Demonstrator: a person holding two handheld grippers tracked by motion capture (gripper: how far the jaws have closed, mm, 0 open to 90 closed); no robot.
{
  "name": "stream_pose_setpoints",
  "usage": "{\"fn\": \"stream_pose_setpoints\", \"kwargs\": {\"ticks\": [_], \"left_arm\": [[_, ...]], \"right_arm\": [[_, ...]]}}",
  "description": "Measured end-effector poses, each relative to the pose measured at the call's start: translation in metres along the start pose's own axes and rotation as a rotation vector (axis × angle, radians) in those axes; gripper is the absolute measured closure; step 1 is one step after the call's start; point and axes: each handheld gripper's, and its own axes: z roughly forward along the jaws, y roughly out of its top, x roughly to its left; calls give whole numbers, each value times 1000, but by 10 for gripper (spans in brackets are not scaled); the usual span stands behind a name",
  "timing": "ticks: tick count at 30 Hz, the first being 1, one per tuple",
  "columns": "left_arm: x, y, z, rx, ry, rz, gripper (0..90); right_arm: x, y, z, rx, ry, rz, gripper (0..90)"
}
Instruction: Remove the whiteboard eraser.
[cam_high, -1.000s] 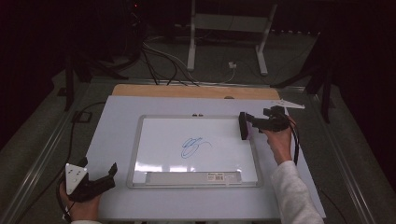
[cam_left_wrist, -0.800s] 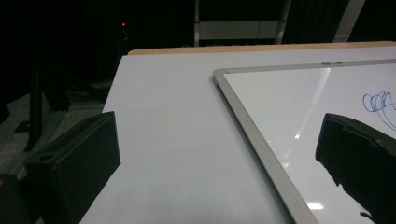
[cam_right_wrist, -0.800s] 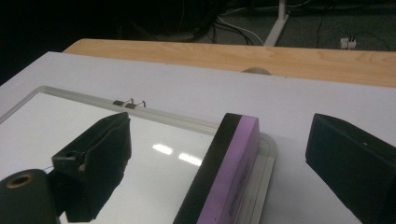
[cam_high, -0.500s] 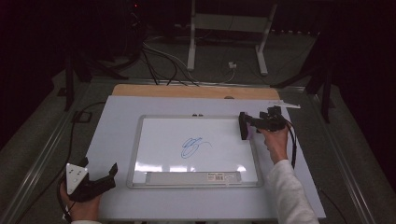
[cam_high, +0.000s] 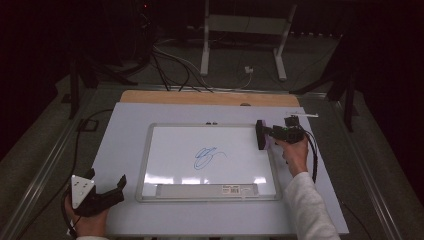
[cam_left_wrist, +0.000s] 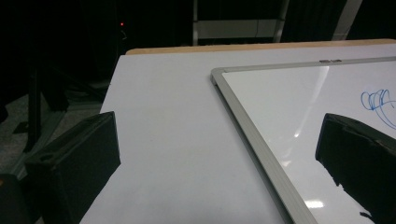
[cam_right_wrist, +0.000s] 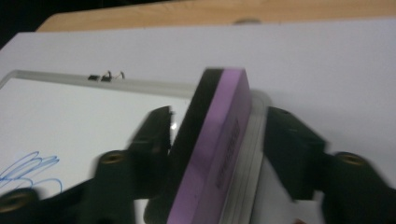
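Picking up the eraser at the whiteboard's right edge

The right gripper (cam_right_wrist: 217, 154), jaws just closing, straddles the purple eraser (cam_right_wrist: 219, 140) without a firm pinch; next, clamp and sweep to the blue scribble (cam_high: 207, 157). The left gripper (cam_high: 97, 195) hangs wide and idle.

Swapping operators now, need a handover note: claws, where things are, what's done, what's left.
Right claw: jaws have just been closing around the purple eraser, which stands on edge at the whiteboard's right rim; a slim gap shows at each pad, so the grip does not look firm yet.
Left claw: open, holding nothing, at the table's near left corner, off the board.
Done: eraser reached and straddled.
Left: probably finish the grip and wipe off the blue scribble, untouched mid-board.
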Motion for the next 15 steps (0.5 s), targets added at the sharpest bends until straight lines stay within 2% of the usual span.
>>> {"fn": "stream_pose_setpoints", "kwargs": {"ticks": [1,4,8,9,15], "left_arm": [[0,0,0,0,0,1,6],[0,0,0,2,0,2,6],[0,0,0,3,-1,4,6],[-1,0,0,3,0,5,6],[-1,0,0,4,3,6,6]], "right_arm": [[-2,-2,2,14,19,18,583],[-5,-5,4,24,50,59,616],[-7,-5,6,32,55,88,559],[-9,-6,8,47,81,122,512],[-6,-8,16,65,115,148,415]]}}
